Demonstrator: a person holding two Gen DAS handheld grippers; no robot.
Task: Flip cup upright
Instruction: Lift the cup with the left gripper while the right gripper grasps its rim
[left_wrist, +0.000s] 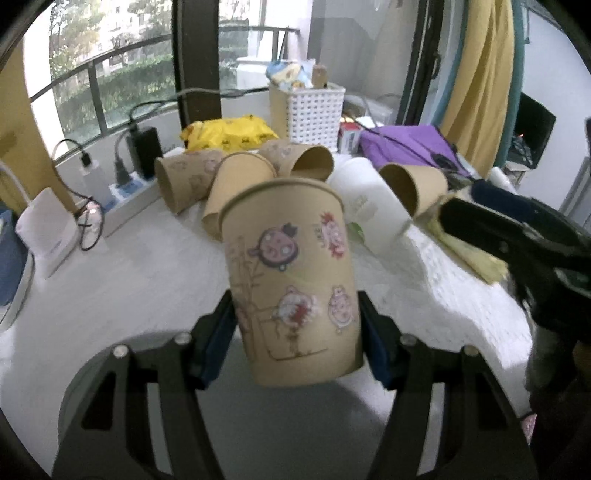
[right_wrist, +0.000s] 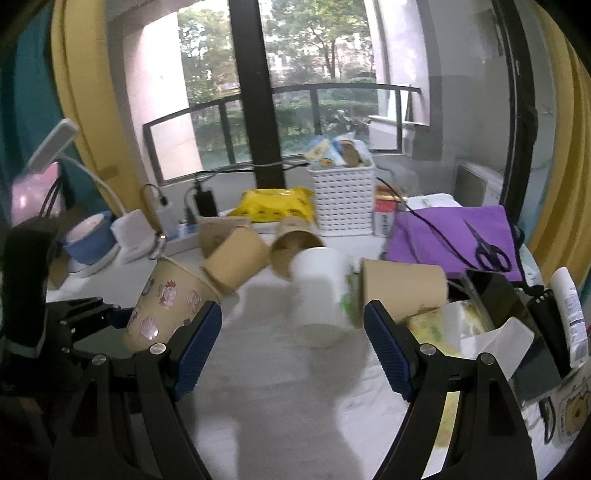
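Observation:
My left gripper is shut on a tan paper cup with cartoon prints. It holds the cup mouth up, slightly tilted, above the white table. The same cup and left gripper show at the left of the right wrist view. My right gripper is open and empty over the table. Several other tan cups and a white cup lie on their sides behind; they also show in the right wrist view.
A white lattice basket, a yellow packet and a purple cloth with scissors sit at the back. A power strip with chargers lies at the left. A white bottle and wrappers lie at the right.

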